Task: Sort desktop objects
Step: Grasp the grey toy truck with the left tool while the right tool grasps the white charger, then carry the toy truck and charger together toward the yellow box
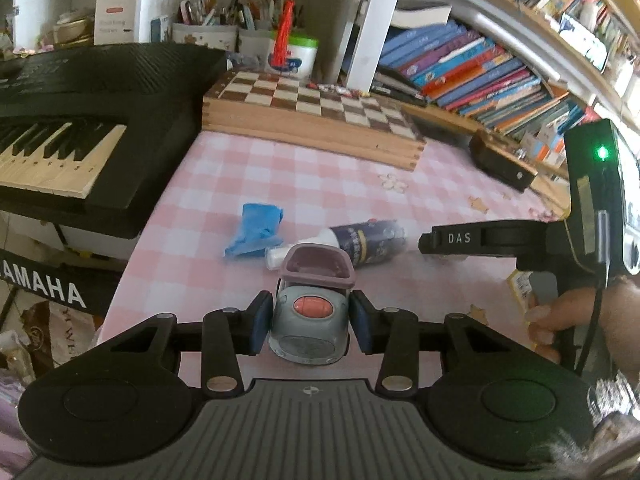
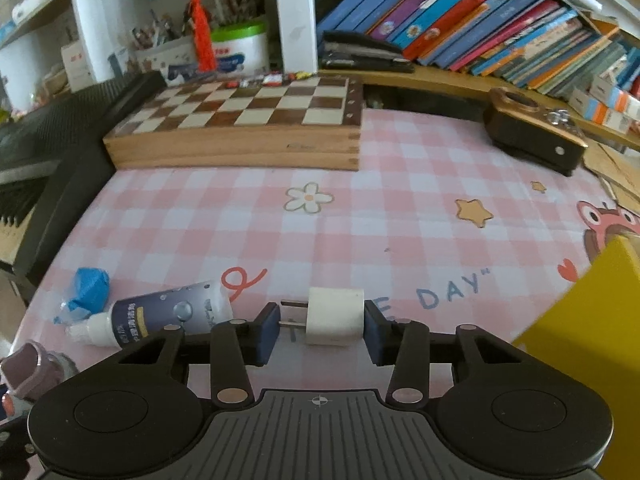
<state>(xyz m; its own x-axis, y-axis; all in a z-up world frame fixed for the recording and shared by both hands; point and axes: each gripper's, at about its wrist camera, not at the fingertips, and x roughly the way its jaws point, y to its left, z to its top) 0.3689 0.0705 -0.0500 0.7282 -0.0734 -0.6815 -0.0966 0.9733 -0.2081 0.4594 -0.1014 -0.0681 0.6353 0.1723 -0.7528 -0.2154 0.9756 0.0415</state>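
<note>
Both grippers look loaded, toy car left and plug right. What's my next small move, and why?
Probably carry the white plug adapter right toward the yellow box. The right gripper spans it, prongs against one pad, so it seems held.

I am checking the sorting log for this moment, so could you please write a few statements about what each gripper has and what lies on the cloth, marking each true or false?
1. The left gripper has a grey toy car between its fingers. True.
2. The right gripper is empty. False: a white plug adapter sits between its fingers.
3. The spray bottle stands upright. False: it lies on its side.
4. A blue crumpled item lies beside the bottle. True.
5. Chess pieces stand on the chessboard. False: none are visible.
</note>
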